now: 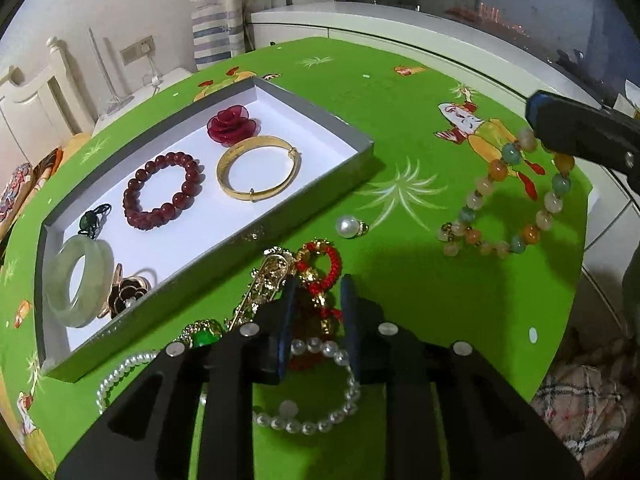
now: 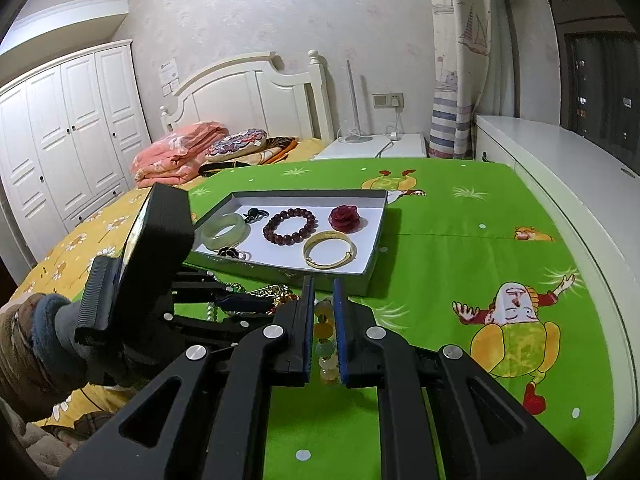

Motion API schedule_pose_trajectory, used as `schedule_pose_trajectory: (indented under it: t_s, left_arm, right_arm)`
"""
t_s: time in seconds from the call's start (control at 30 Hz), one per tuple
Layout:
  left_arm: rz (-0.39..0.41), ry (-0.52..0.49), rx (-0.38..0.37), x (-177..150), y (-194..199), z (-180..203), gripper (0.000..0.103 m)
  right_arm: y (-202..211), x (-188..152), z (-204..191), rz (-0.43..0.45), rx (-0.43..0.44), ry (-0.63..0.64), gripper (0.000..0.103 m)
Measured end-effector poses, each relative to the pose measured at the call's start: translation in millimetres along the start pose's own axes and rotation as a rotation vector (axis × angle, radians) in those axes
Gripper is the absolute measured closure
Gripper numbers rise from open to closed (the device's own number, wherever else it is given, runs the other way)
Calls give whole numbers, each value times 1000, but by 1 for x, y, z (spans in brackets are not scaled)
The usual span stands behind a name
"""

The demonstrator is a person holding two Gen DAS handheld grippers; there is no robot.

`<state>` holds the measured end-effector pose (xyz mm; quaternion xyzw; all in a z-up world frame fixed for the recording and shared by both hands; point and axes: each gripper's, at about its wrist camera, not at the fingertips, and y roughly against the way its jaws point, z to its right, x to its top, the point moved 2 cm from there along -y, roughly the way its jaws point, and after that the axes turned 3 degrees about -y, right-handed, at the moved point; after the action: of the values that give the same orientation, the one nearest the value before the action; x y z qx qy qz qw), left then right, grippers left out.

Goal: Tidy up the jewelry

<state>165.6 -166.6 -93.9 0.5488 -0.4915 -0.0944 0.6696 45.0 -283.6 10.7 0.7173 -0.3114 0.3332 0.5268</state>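
Note:
A grey tray (image 1: 224, 256) (image 2: 368, 232) on the green cloth holds a red rose (image 1: 231, 125), a gold bangle (image 1: 258, 172), a dark red bead bracelet (image 1: 164, 190), a jade bangle (image 1: 78, 280) and a black flower brooch (image 1: 128, 292). In front of the tray, my left gripper (image 1: 319, 284) (image 2: 272, 304) is shut on a red-and-gold charm (image 1: 320, 268) in a loose jewelry pile. My right gripper (image 2: 323, 282) (image 1: 534, 110) is shut on a pastel bead bracelet (image 1: 498, 170) (image 2: 325, 330), whose loop trails onto the cloth.
A pearl bracelet (image 1: 320, 424), a gold pin brooch (image 1: 268, 280), a green-stone ring (image 1: 204, 332) and a pearl charm (image 1: 349, 227) lie loose near the tray. A white cabinet (image 2: 560, 160) borders the cloth on the right. A gloved hand (image 2: 60, 344) holds the left gripper.

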Motion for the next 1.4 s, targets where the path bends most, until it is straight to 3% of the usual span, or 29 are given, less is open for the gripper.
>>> schedule_pose_trajectory:
  t_s: [0.03,0.13,0.3,0.57,0.77,1.07,1.4]
  left_arm:
    - [-5,-5,2,1,-1,1,81]
    - [-1,-6,26,1,-1,-1,96]
    - [25,16,-15,-3,6,1,96]
    - [174,80,-87,3,47,5,96]
    - [238,99,-113,13,76,-3,96]
    - [274,90,-72,28,105,-24,96]
    - [290,121,11,45,121,-69,96]
  right_arm:
    - [-1,0,0,-1,0,1,91]
    - [-1,1,1,-1,-1,-1,91]
    - [3,1,1,1,-17,-6,91]
    - [4,0,1,-6,-37,-14,91]
    - [9,13,-9,12,-34,17,91]
    - [7,52,-21,54,-32,80,91]
    - [-33,84,-35,32,23,100,91]
